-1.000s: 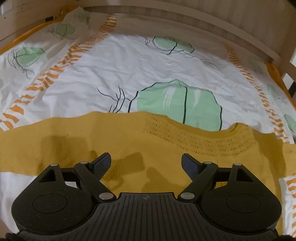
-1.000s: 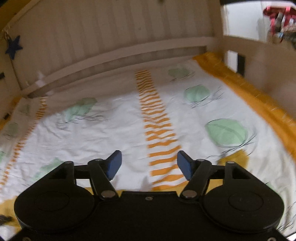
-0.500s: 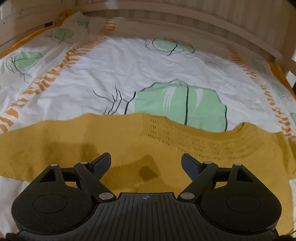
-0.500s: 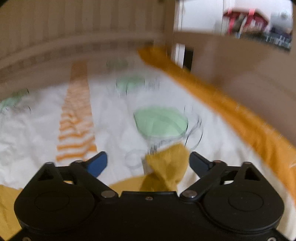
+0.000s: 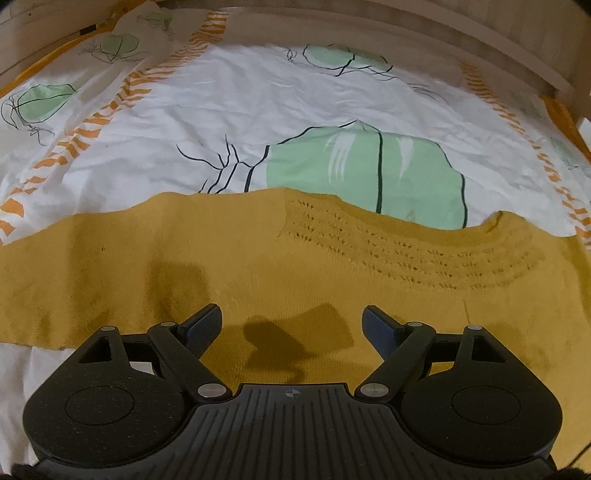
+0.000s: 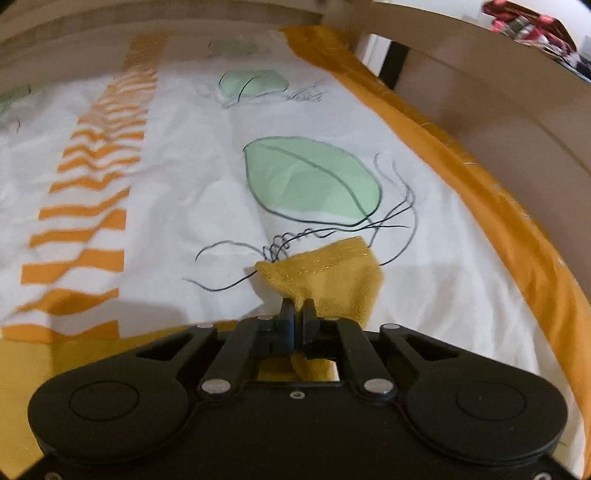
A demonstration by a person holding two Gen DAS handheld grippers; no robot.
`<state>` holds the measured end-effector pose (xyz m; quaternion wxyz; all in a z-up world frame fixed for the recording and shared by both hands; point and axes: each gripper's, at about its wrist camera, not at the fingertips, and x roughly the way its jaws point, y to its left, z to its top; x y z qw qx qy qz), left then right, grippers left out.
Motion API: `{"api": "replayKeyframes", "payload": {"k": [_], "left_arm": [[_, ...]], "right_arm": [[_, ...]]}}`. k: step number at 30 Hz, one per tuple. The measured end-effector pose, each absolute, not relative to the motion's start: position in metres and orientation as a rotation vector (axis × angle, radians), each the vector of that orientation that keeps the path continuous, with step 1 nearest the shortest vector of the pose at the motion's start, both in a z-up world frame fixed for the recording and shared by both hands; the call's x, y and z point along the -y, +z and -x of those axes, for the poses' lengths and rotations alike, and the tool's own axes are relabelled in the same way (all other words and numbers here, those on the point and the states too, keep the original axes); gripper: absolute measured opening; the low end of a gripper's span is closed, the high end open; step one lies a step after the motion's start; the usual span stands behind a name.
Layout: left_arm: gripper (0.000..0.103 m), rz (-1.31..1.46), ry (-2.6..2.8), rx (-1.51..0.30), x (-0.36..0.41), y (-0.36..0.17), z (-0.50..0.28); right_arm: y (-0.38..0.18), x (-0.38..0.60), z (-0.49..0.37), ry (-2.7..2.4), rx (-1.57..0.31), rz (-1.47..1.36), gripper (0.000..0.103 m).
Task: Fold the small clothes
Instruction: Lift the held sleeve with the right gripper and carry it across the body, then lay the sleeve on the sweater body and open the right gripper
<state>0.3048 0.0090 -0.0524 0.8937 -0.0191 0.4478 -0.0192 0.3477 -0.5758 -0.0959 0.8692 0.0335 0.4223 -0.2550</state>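
A small mustard-yellow knitted sweater [image 5: 280,266] lies spread flat across a bed sheet, its eyelet-patterned neckline toward the upper right. My left gripper [image 5: 292,325] hovers just above the sweater's body, jaws wide open with nothing between them. In the right wrist view the end of the sweater's sleeve [image 6: 328,273] bunches up past the fingertips. My right gripper [image 6: 297,308] is shut on that sleeve, the fabric pinched between its pads and running back under the fingers.
The sheet [image 5: 280,110] is white with green leaf prints and orange chevron stripes. A wooden bed rail [image 5: 406,33] curves around the far side. An orange border [image 6: 480,192] and a wooden side board [image 6: 498,110] run along the right.
My right gripper dropped toward the sheet, swung right to the sleeve end and closed on it. The left gripper sank a little closer to the sweater and stayed open.
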Motion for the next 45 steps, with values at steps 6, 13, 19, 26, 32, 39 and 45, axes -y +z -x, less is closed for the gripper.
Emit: {"api": "replayKeyframes", "payload": {"k": [6, 13, 19, 26, 32, 39, 45], "left_arm": [[0.083, 0.047, -0.045, -0.912, -0.011, -0.038, -0.303], [0.083, 0.07, -0.048, -0.895, -0.018, -0.022, -0.298], [0.083, 0.106, -0.058, -0.869, -0.031, -0.006, -0.293], [0.083, 0.158, -0.026, -0.827, -0.058, 0.01, -0.287], [0.083, 0.213, 0.022, -0.799, -0.09, 0.02, -0.285], [0.083, 0.232, 0.056, -0.794, -0.11, 0.022, -0.288], [0.083, 0.195, 0.026, -0.816, -0.098, 0.016, -0.291]], "right_arm": [[-0.045, 0.561, -0.318, -0.439, -0.769, -0.225, 0.008], [0.024, 0.503, -0.299, -0.248, -0.653, -0.329, 0.008], [0.067, 0.419, -0.3, -0.036, -0.597, -0.371, 0.008], [0.078, 0.304, -0.311, 0.23, -0.576, -0.396, 0.008], [0.041, 0.213, -0.318, 0.391, -0.651, -0.376, 0.008], [-0.023, 0.147, -0.306, 0.472, -0.773, -0.291, 0.014], [-0.05, 0.147, -0.28, 0.505, -0.829, -0.261, 0.06]]}}
